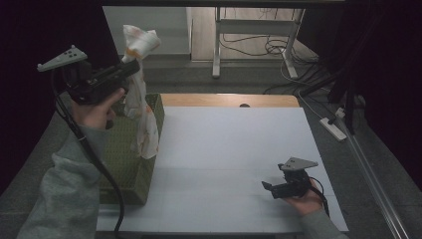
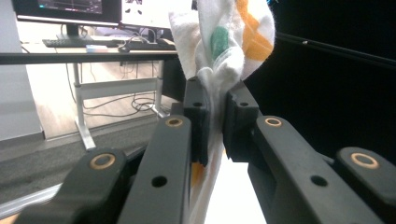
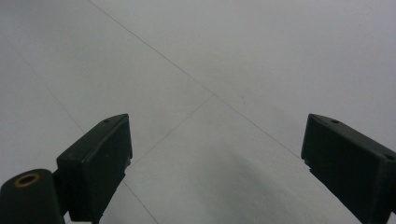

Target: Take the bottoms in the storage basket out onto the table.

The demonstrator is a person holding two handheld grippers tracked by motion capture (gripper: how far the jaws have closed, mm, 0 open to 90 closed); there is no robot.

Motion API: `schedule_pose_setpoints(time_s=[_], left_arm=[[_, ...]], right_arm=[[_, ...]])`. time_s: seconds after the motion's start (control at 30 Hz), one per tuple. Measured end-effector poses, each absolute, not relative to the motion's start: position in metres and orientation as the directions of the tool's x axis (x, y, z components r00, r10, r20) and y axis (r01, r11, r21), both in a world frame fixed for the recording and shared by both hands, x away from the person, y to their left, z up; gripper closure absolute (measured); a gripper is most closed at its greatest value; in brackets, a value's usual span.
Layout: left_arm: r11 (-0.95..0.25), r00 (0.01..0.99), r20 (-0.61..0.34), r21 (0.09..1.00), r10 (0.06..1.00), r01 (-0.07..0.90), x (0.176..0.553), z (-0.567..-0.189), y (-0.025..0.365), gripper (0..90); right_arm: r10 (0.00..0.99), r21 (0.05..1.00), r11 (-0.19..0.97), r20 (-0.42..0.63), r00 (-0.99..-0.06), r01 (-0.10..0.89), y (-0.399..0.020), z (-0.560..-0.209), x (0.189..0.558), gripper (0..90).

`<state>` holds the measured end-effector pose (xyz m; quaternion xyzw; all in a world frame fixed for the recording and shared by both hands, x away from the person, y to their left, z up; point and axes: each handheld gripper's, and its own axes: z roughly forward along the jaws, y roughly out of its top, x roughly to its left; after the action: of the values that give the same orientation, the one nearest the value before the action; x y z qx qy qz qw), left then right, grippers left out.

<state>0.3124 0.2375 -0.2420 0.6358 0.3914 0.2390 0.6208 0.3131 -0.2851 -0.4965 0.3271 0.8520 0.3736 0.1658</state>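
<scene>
A white cloth (image 1: 141,94) with orange and green print hangs from my left gripper (image 1: 133,65), which is held high at the left and shut on the cloth's upper part. Its lower end dangles over the green woven basket (image 1: 130,172). In the left gripper view the cloth (image 2: 224,51) is pinched between the two black pads (image 2: 198,109) and bunches above them. My right gripper (image 1: 268,187) rests low over the white table (image 1: 234,144) at the front right, with its jaws open. The right gripper view has its fingers (image 3: 100,154) wide apart with bare table between them.
The basket stands at the table's left edge. Behind the table are a desk frame (image 1: 259,30), cables on the floor and a power strip (image 1: 334,128) at the right. Black curtains close both sides. Monitors (image 2: 98,9) stand on a far desk.
</scene>
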Motion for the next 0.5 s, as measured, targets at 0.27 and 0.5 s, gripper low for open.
schedule_pose_setpoints(time_s=[0.27, 0.5], left_arm=[[0.089, 0.607, -0.183, 0.979, 0.773, 0.182, 0.313, -0.231, 0.224, 81.4], [0.092, 0.623, -0.183, 0.98, 0.76, 0.175, 0.314, -0.226, 0.214, 81.4]], right_arm=[[0.681, 0.746, 0.506, -0.038, -0.731, 0.433, -0.285, -0.496, 0.313, 8.9], [0.681, 0.748, 0.505, -0.038, -0.732, 0.431, -0.286, -0.496, 0.313, 8.9]])
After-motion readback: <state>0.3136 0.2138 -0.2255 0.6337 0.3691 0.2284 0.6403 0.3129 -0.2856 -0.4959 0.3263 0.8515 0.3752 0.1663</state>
